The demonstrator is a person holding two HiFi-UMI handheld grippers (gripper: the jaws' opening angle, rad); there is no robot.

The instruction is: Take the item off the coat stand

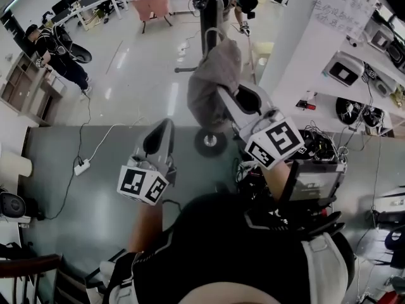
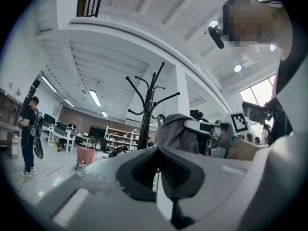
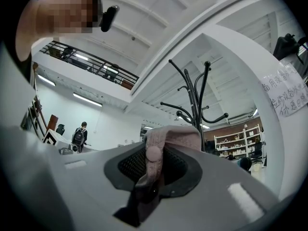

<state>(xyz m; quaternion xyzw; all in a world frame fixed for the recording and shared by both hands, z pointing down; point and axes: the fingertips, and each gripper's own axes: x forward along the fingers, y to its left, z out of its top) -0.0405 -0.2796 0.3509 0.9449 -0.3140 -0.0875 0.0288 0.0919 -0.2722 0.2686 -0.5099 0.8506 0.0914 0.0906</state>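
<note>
Two claws are held out in front of the person. The right claw point(image 3: 150, 163) is closed on a fold of a pinkish-grey garment point(image 3: 172, 137). A strip of the cloth with a round snap button is pinched between its black pads, and the rest is bunched over the jaw tips. The left claw point(image 2: 158, 166) is pressed together with nothing between its pads. In the head view it is held lower and to the left of the right one, apart from the cloth. The garment is seen hanging just beside the pole of the black coat stand point(image 2: 147, 114), below the upper hooks; whether it is caught on a lower hook cannot be told. The stand's round base point(image 1: 211, 142) is set where the pale floor meets a darker grey strip of floor point(image 1: 76, 201). A white pillar point(image 1: 292, 30) is seen just right of the stand. Farther off, a pink chair point(image 1: 152, 6) and a person with a backpack point(image 1: 58, 46) are seen.
</note>
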